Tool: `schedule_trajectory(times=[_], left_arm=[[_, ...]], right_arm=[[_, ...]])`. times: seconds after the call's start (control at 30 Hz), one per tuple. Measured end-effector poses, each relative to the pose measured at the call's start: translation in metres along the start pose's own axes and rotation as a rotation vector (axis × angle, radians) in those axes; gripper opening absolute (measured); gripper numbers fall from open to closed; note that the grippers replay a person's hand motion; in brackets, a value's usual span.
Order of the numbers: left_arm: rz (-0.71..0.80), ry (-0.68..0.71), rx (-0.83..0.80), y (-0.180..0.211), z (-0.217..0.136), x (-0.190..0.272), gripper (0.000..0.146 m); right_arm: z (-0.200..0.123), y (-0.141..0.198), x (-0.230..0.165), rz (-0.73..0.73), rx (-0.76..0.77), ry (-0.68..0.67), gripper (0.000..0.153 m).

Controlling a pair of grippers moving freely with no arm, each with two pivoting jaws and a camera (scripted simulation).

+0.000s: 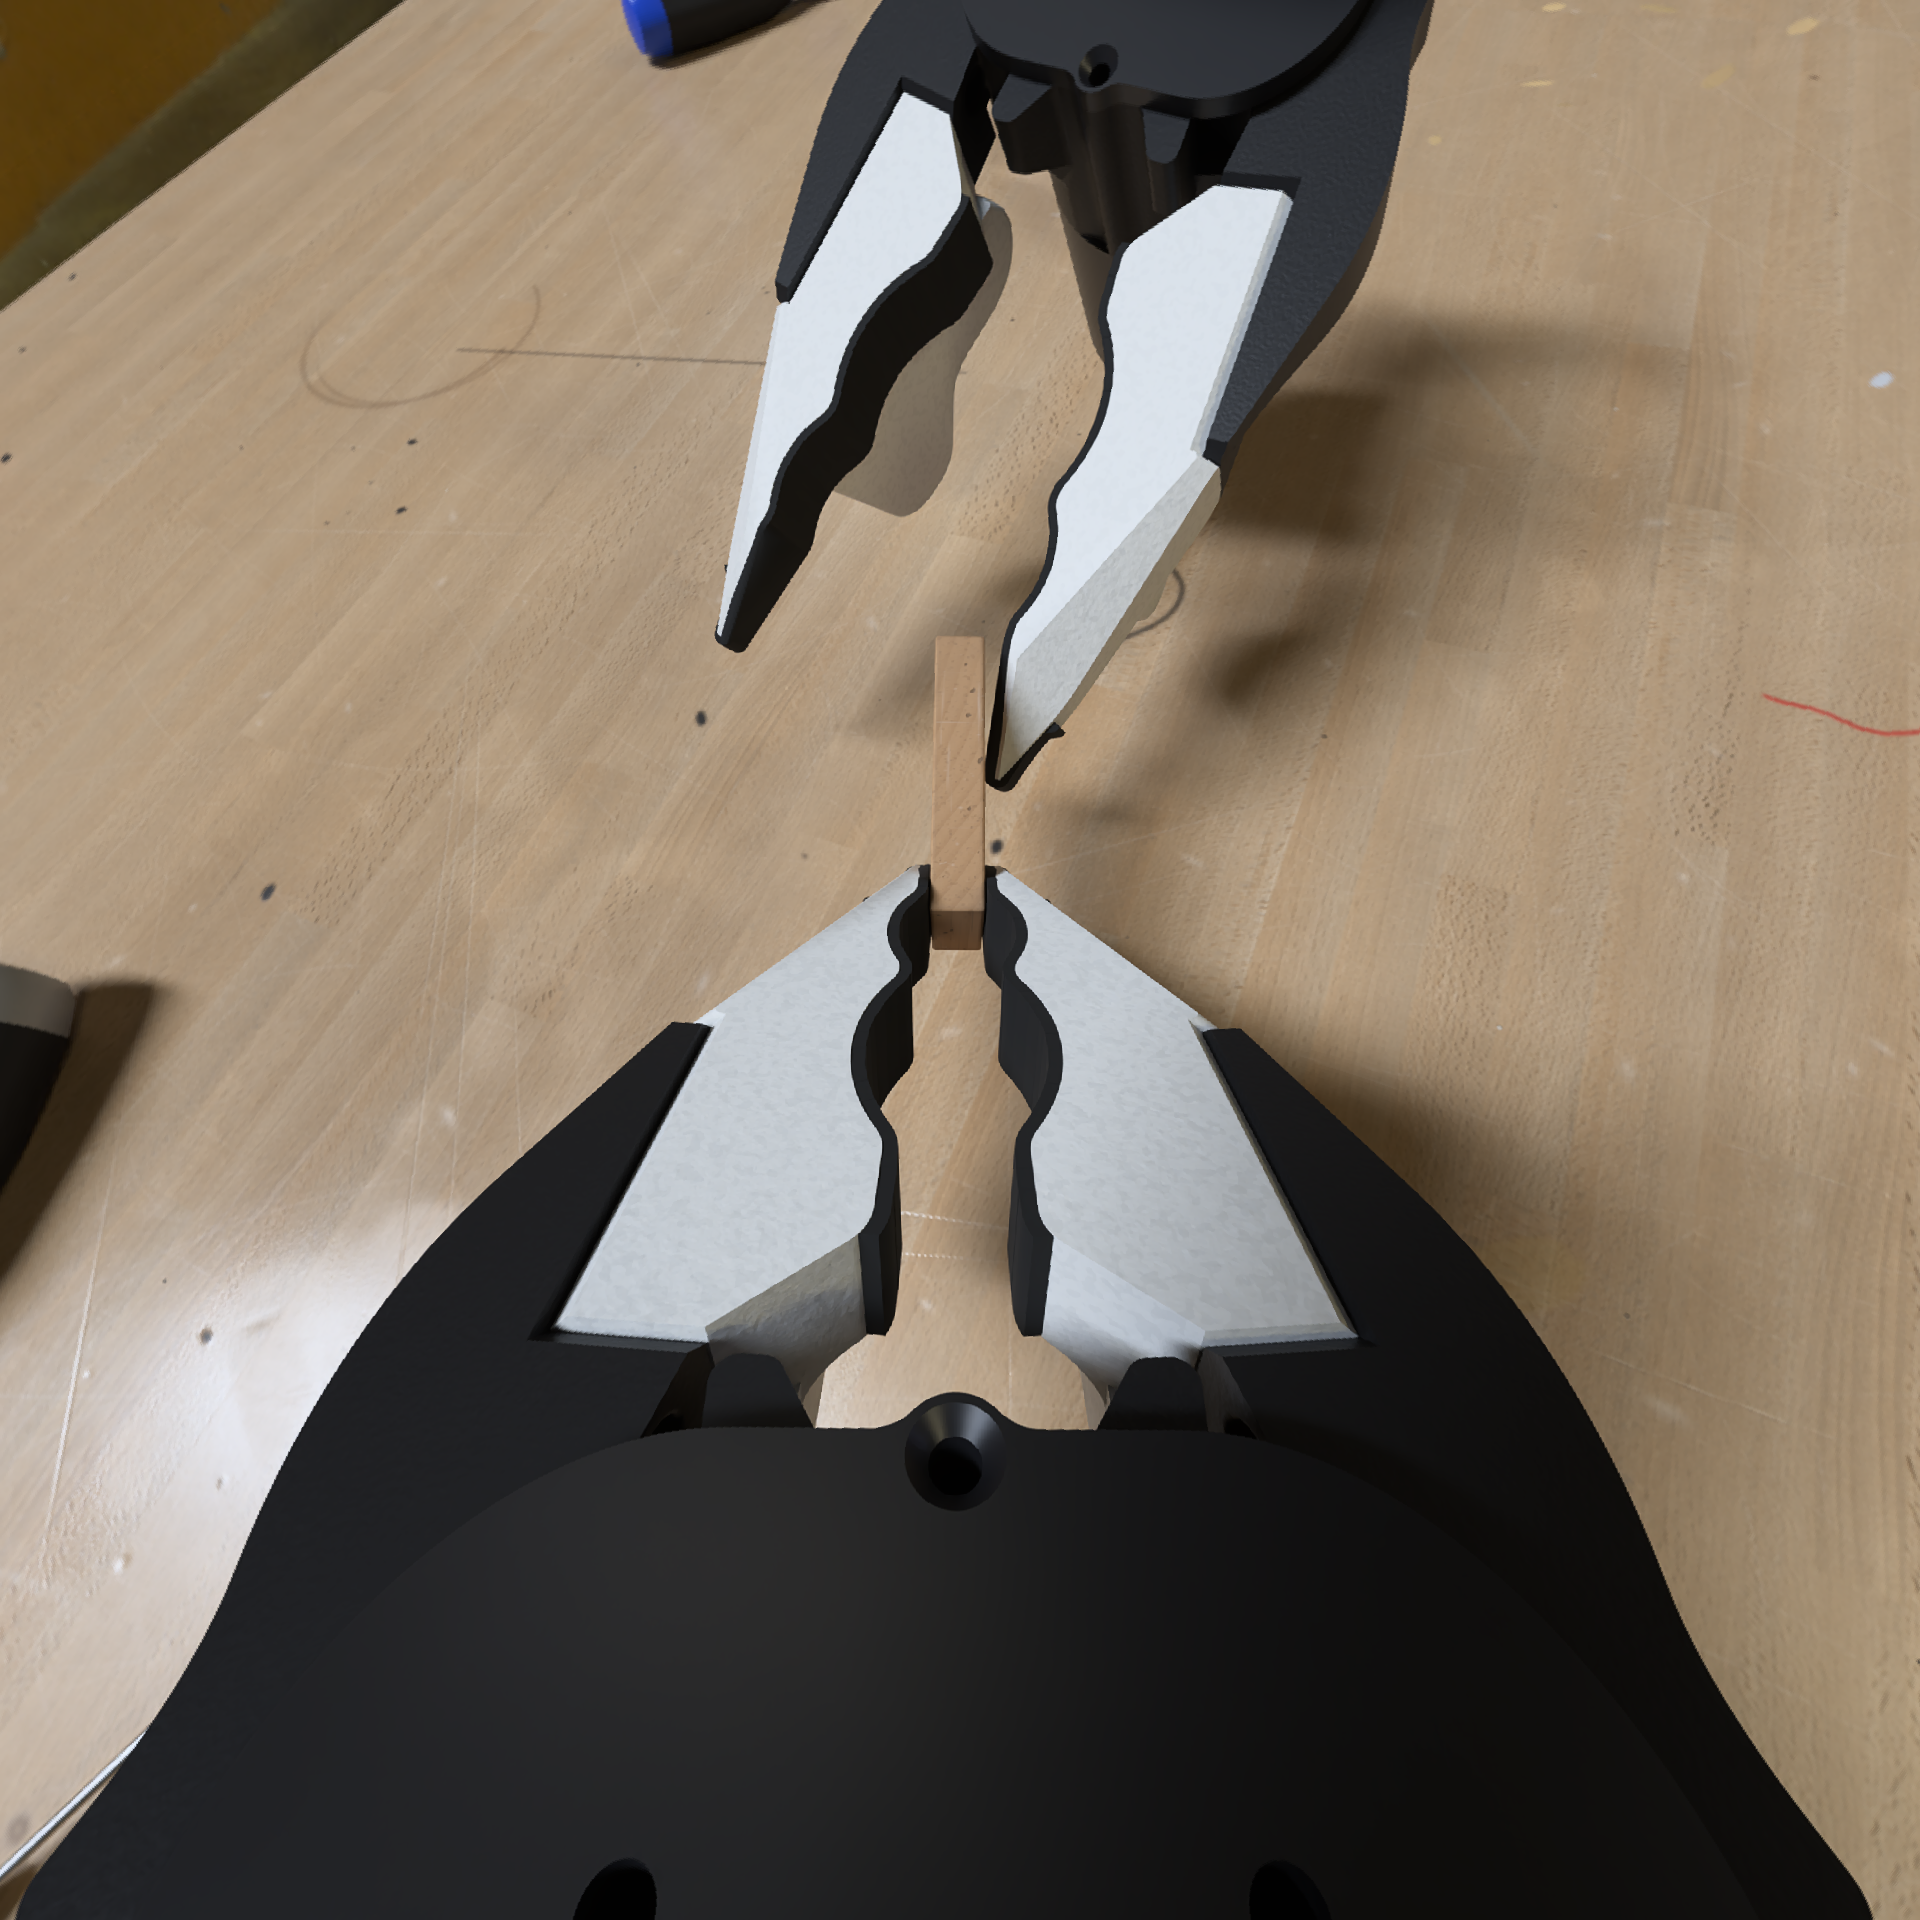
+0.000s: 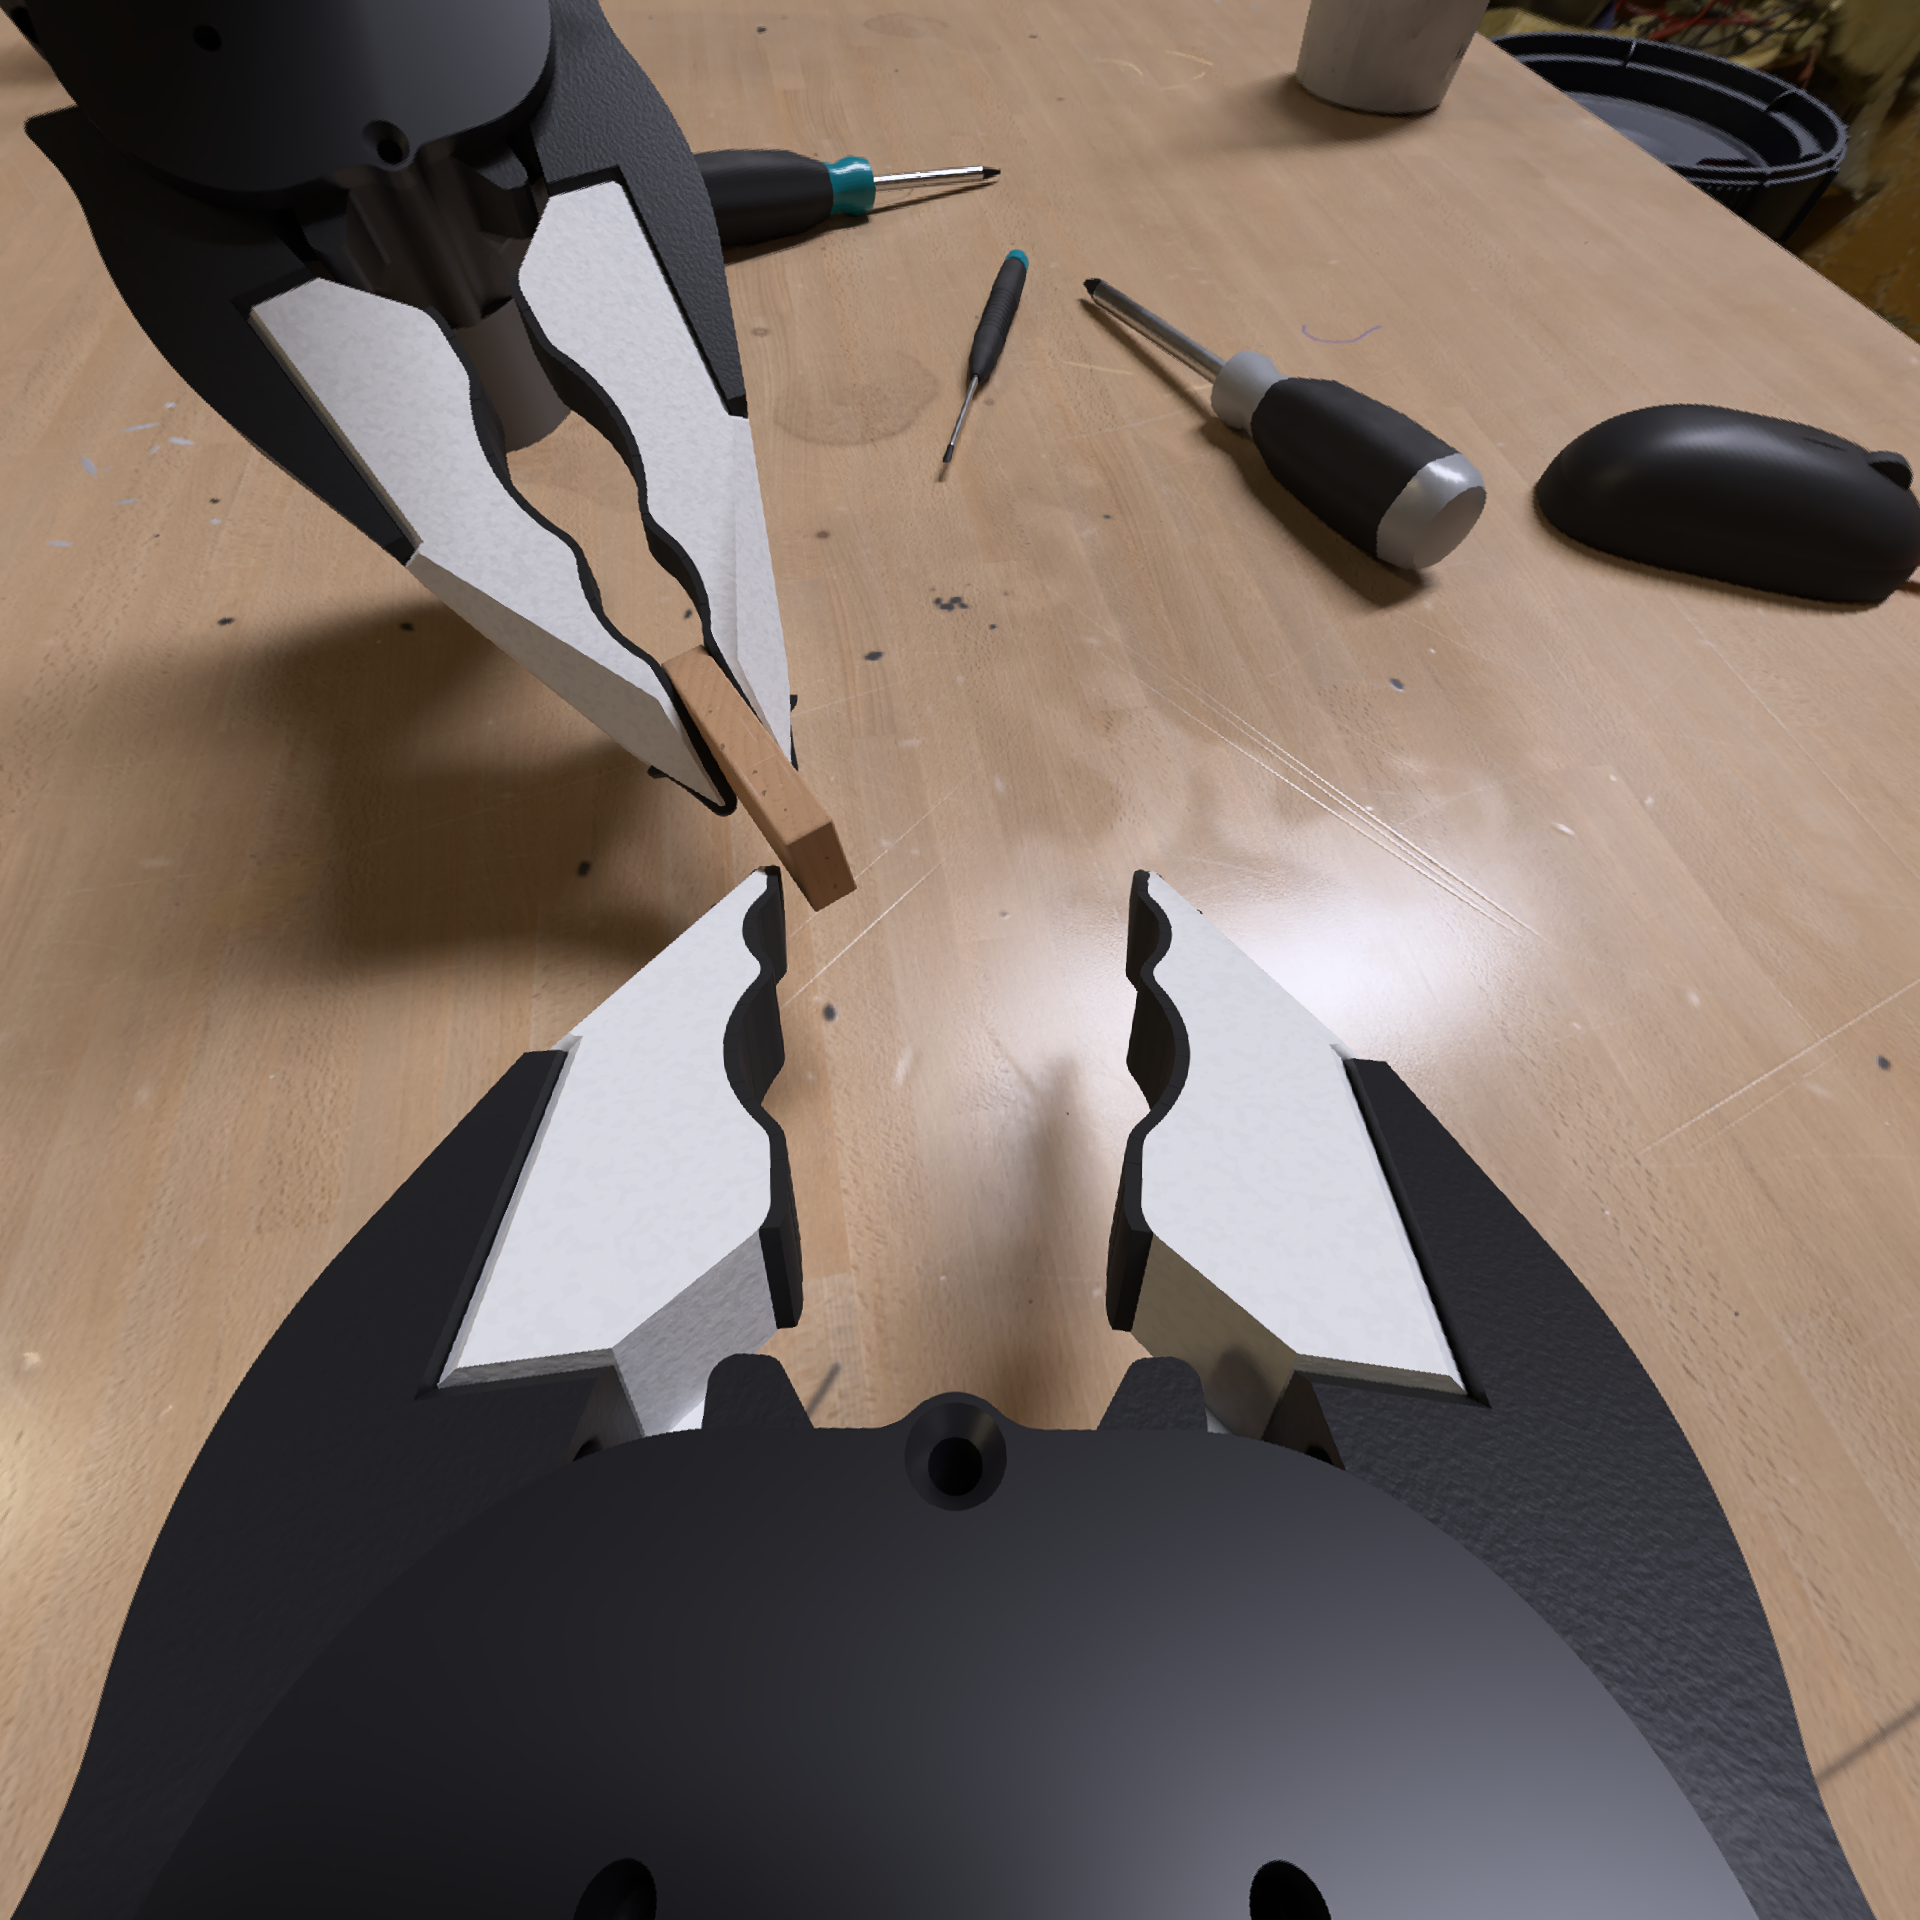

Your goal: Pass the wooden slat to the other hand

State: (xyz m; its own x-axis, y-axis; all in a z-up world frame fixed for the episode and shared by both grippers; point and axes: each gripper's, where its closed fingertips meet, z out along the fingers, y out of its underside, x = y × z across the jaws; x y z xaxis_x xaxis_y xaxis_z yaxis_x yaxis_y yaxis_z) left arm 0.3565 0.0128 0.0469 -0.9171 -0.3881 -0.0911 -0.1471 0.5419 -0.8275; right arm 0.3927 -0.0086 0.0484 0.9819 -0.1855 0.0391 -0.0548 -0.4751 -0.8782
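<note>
In the left claw [image 1: 957, 883], wooden slat [image 1: 957, 769] points forward.

Bare wooden tabletop [image 2: 1195, 831] fills the frame centre and lower right. Obstacles cluster along the top and right: teal-collared screwdriver [image 2: 831, 192], small precision screwdriver [image 2: 987, 343], grey-capped screwdriver [image 2: 1320, 436], black computer mouse [image 2: 1725, 499], pale cup [image 2: 1382, 52]. Upper left is occupied by the left gripper [image 2: 753, 764].

Scuffed wooden workbench [image 2: 1351, 935], bright glare
</note>
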Motion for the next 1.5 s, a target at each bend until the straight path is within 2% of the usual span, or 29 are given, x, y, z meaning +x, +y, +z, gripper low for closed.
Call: schedule_trajectory(times=[0.1,0.23,0.3,0.47,0.57,0.93,1.17,1.37,1.5], left_arm=[[-0.027,-0.004,-0.001,0.002,0.0,-0.002,0.008],[-0.084,0.019,0.023,0.001,-0.001,-0.003,0.008],[-0.108,0.036,0.032,0.002,0.0,-0.004,0.008],[-0.123,0.03,0.032,0.004,0.001,-0.007,0.008],[-0.103,0.016,0.024,0.005,0.002,-0.008,0.008],[-0.113,-0.001,0.025,0.006,0.003,-0.015,0.008],[-0.108,-0.011,0.037,0.004,0.004,-0.015,0.008],[-0.122,-0.016,0.044,0.003,0.003,-0.017,0.008],[-0.122,-0.026,0.045,0.004,0.004,-0.018,0.008]], right_arm=[[0.003,-0.001,0.003,-0.029,-0.006,0.008,0.067],[0.001,-0.007,0.007,-0.13,0.0,0.024,0.077],[0.001,-0.012,0.009,-0.184,0.006,0.023,0.078],[0.01,-0.015,0.008,-0.248,-0.022,-0.08,0.077],[0.018,-0.012,0.005,-0.278,-0.05,-0.147,0.071],[0.026,-0.012,0.013,-0.286,-0.058,-0.224,0.077],[0.027,-0.015,0.013,-0.347,-0.052,-0.281,0.097],[0.031,-0.015,0.012,-0.348,-0.051,-0.321,0.099],[0.031,-0.014,0.012,-0.359,-0.02,-0.323,0.094]])
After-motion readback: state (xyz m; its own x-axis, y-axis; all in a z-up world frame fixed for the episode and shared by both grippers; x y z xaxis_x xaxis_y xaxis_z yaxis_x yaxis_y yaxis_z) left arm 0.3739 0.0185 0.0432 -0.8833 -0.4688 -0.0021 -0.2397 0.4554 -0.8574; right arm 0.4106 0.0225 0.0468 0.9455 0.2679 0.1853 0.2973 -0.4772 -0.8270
